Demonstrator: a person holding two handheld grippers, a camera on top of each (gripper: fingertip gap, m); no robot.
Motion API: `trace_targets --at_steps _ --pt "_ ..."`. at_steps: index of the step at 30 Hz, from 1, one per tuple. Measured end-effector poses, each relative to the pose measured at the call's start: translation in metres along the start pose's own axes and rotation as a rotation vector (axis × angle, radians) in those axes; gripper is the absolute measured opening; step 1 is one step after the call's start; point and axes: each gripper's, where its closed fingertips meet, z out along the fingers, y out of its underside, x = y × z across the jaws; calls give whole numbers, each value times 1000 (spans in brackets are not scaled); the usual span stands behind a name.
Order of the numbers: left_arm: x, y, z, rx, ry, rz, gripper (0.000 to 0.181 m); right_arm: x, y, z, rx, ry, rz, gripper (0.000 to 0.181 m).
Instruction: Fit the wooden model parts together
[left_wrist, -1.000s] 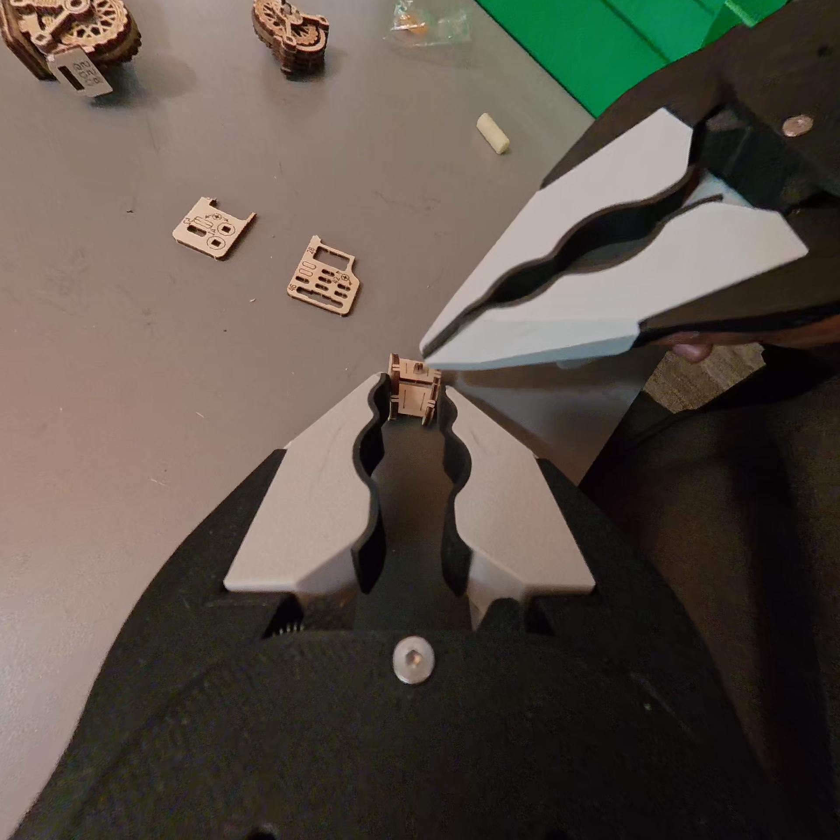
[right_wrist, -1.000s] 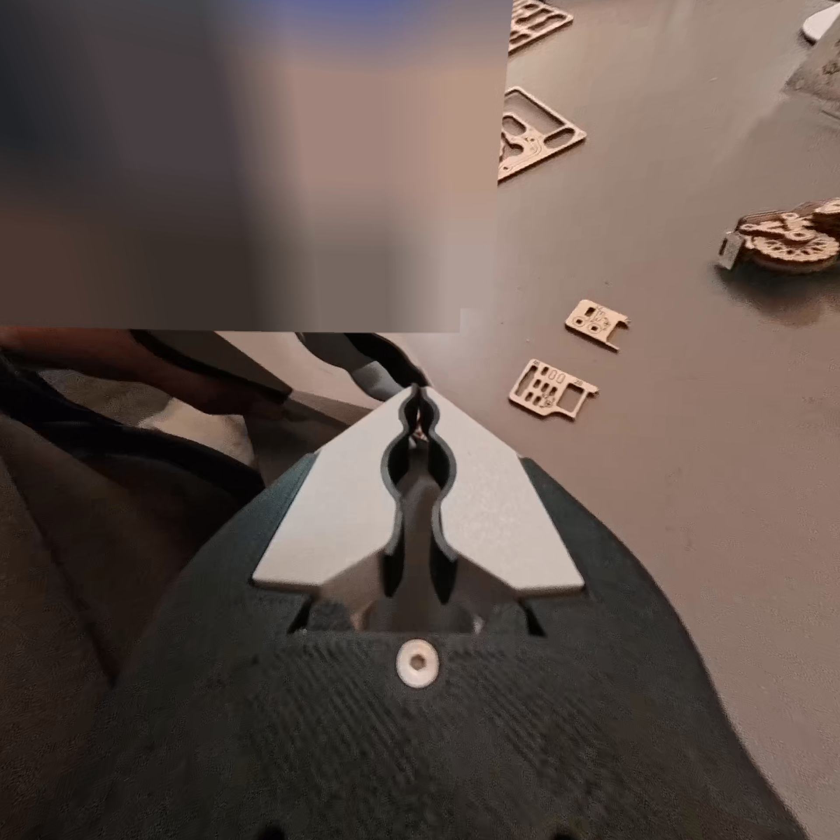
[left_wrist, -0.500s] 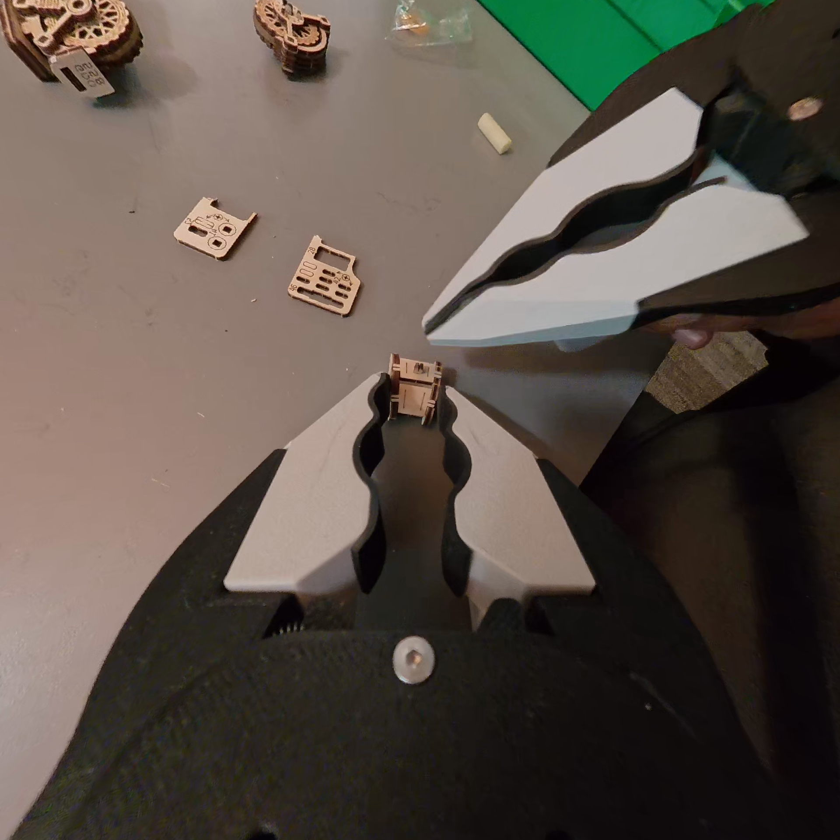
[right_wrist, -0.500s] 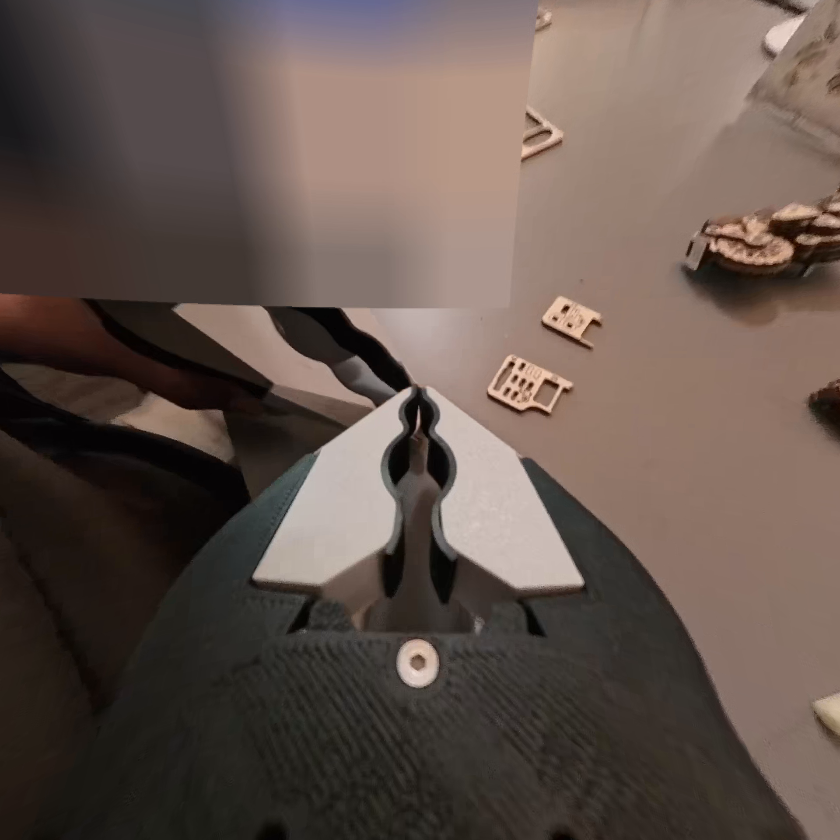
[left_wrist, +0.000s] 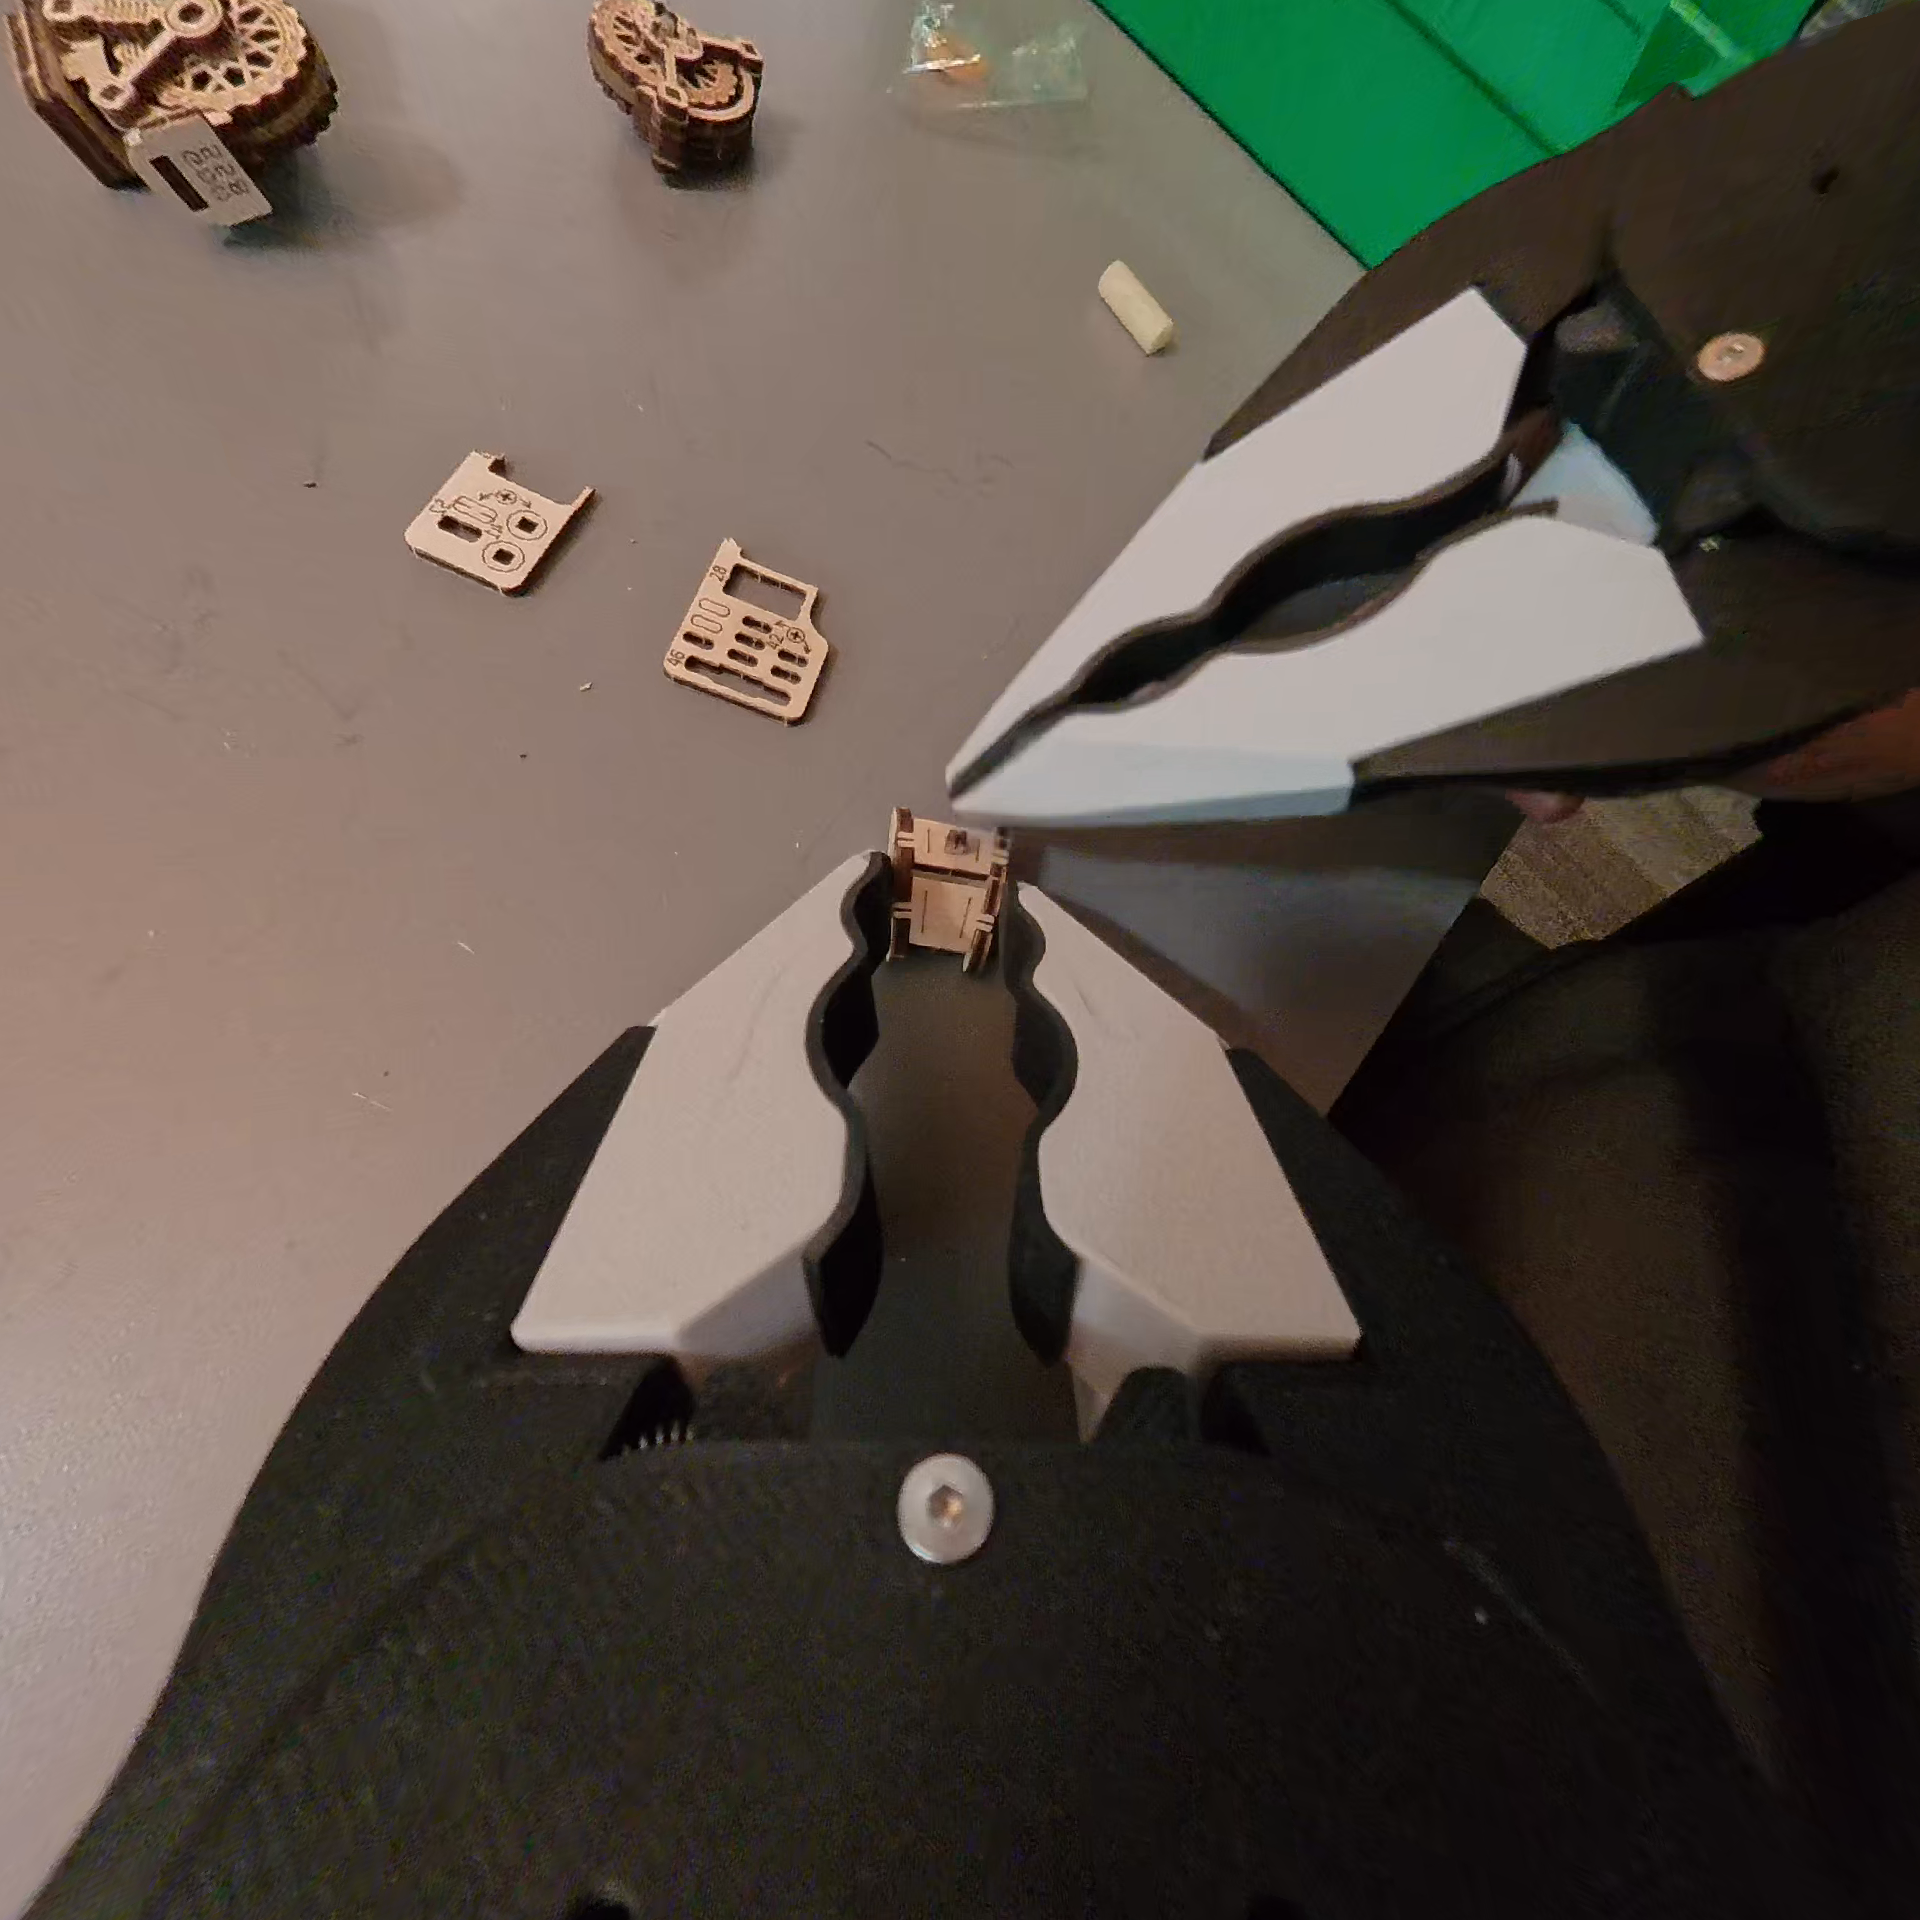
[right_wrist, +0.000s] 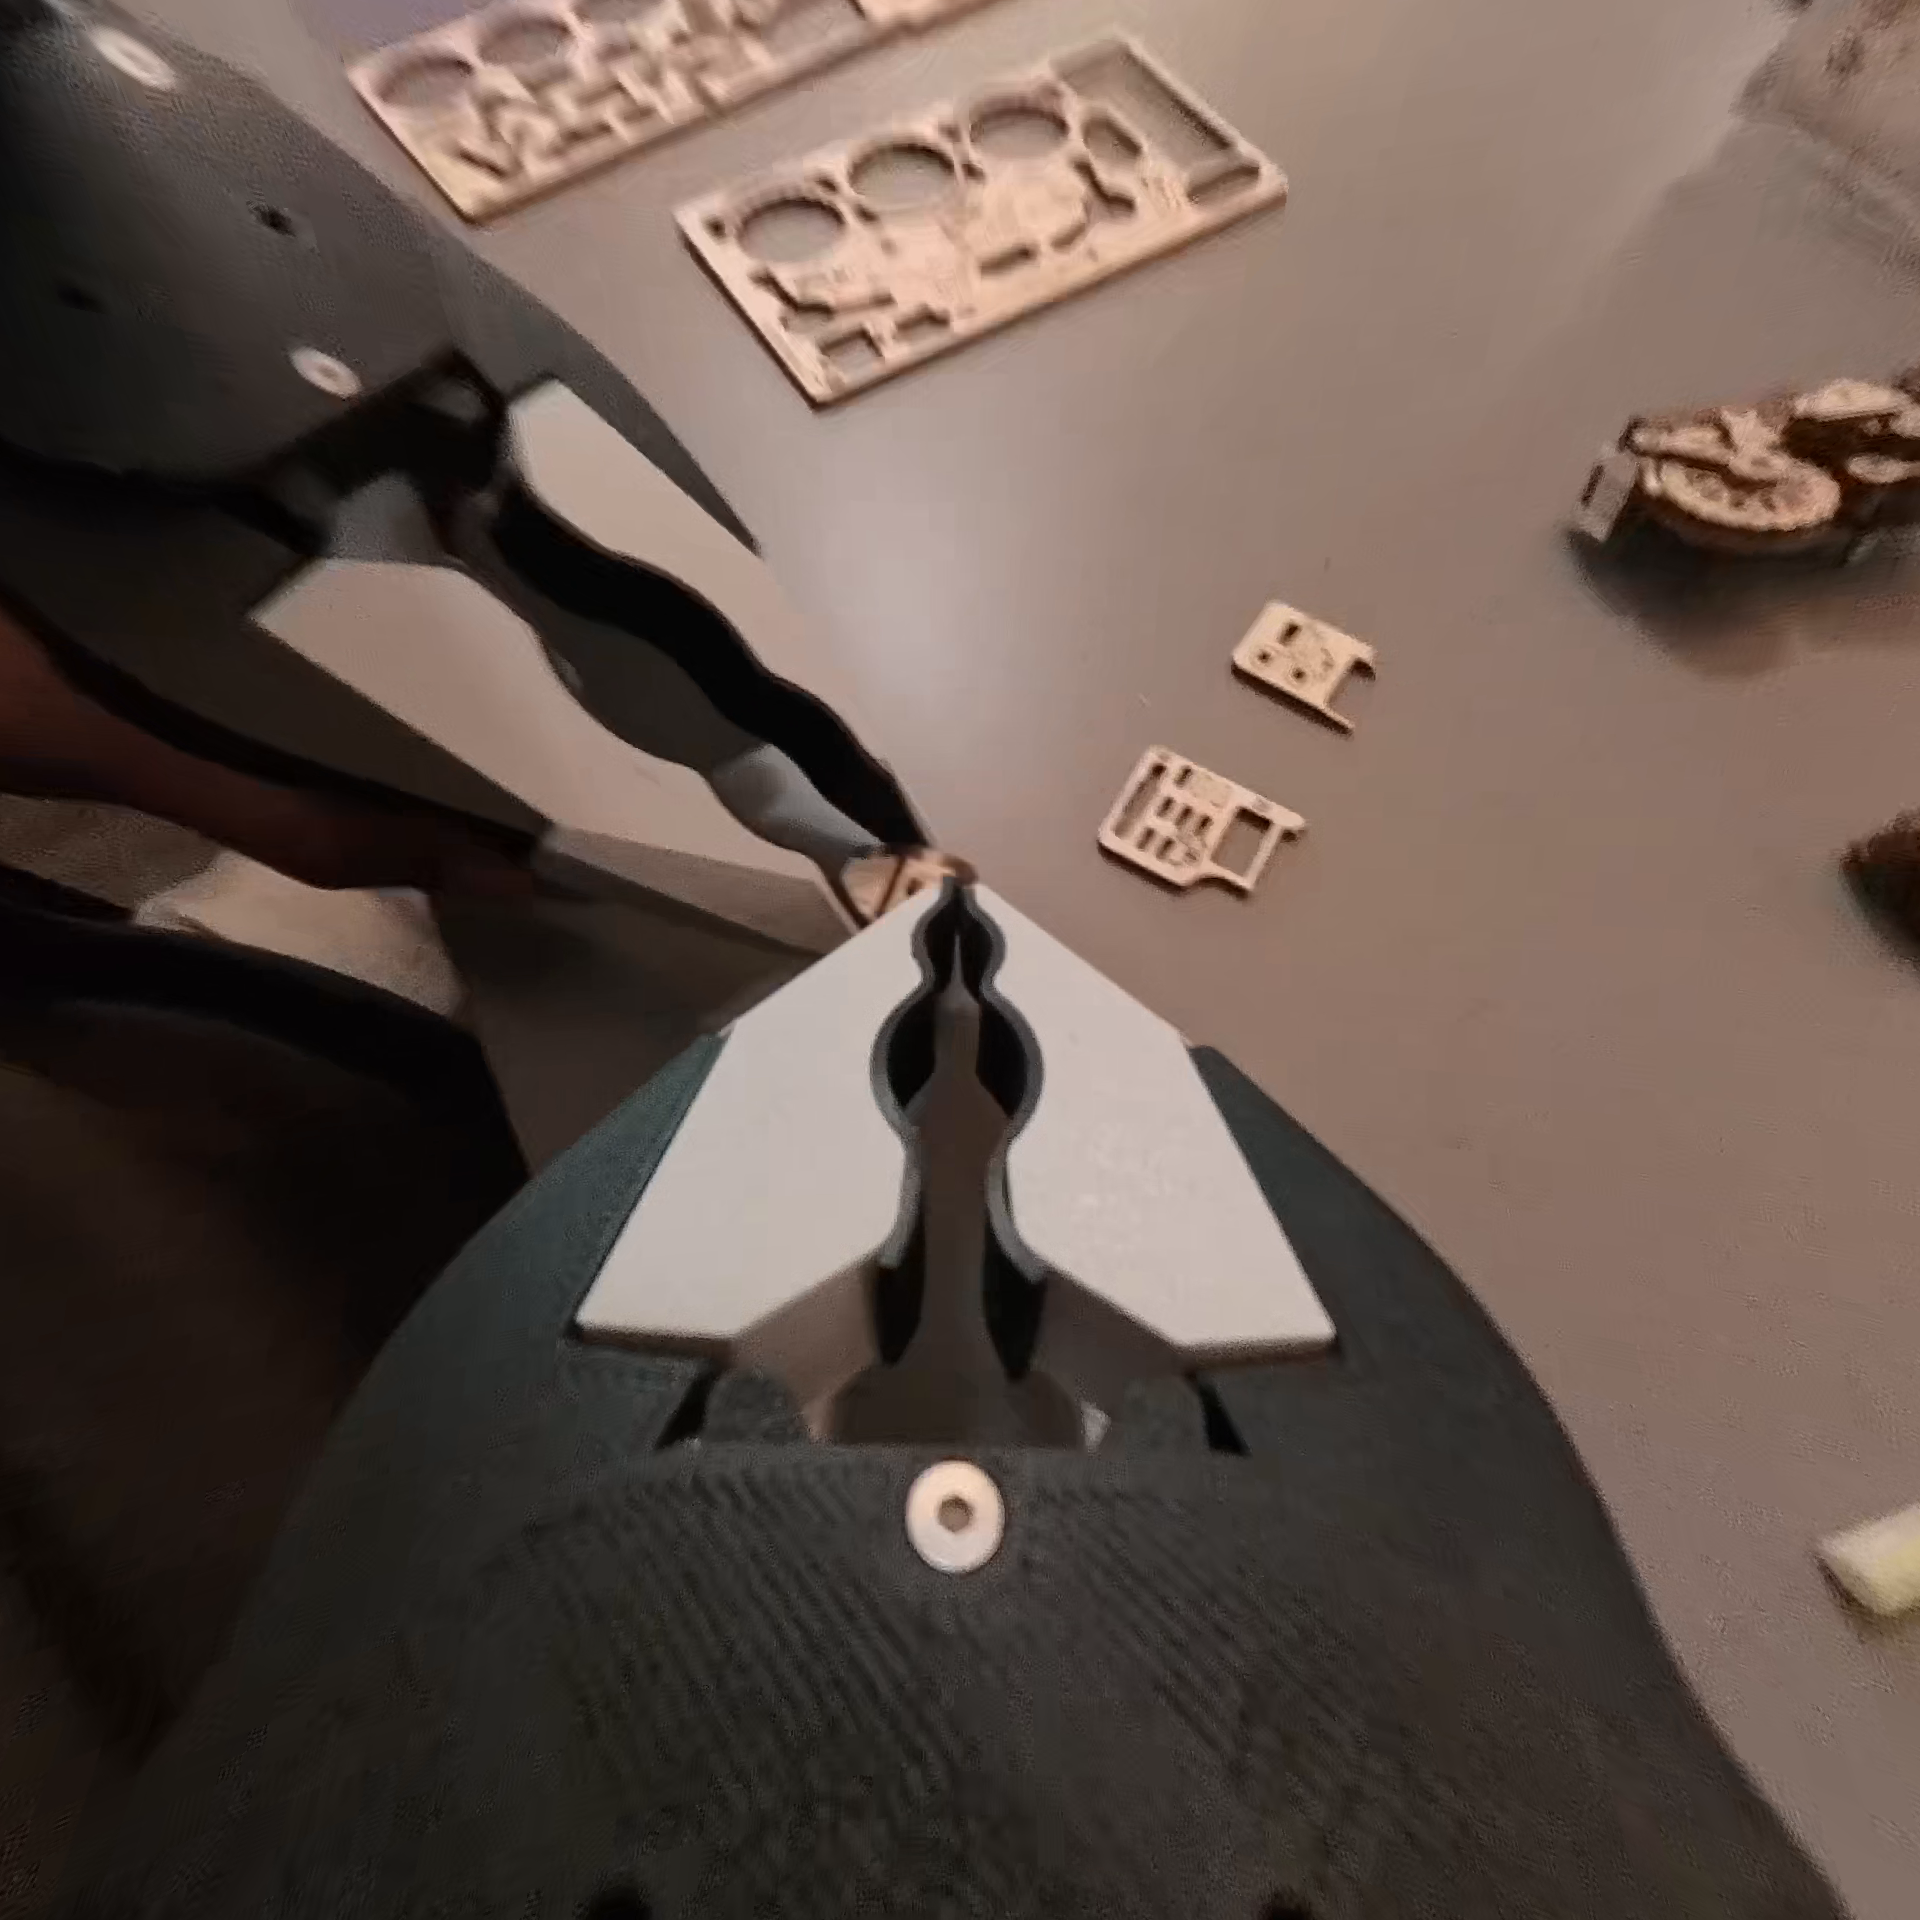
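My left gripper (left_wrist: 948, 883) is shut on a small pale wooden box assembly (left_wrist: 948, 896) and holds it above the grey table (left_wrist: 312, 935) near its edge. My right gripper (right_wrist: 956, 896) is shut, and its tips sit just above and to the right of the box, almost touching it. It also shows in the left wrist view (left_wrist: 961, 787). I cannot tell whether a tiny part is pinched in its tips. In the right wrist view the box (right_wrist: 902, 878) peeks out between the left gripper's tips (right_wrist: 883, 847).
Two flat wooden parts (left_wrist: 499, 523) (left_wrist: 750, 646) lie on the table beyond the grippers. Two built gear models (left_wrist: 171, 73) (left_wrist: 681, 73), a plastic bag (left_wrist: 992, 57) and a white stub (left_wrist: 1136, 307) lie farther back. Punched-out wooden sheets (right_wrist: 977, 223) (right_wrist: 623, 94) lie at the far side. A green surface (left_wrist: 1403, 104) lies off the table. Less than 4 cm separates the two grippers' tips. Both grippers' tips are roughly 20 cm from the white stub (left_wrist: 1136, 307).
My right gripper lifted slightly off the box, then came back down to it, and its view swung toward the wooden sheets. The left gripper and box stayed still.
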Motion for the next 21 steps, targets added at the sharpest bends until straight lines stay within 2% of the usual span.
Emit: trace_targets --at_steps 6,8,21 --pt "0 0 0 0 1 -1 20 -6 -13 -4 81 -67 87 1" --pt "0 0 0 0 0 0 20 -7 -6 0 49 -70 100 17" --pt "0 0 0 0 4 -6 20 -8 -1 4 32 -112 180 6"
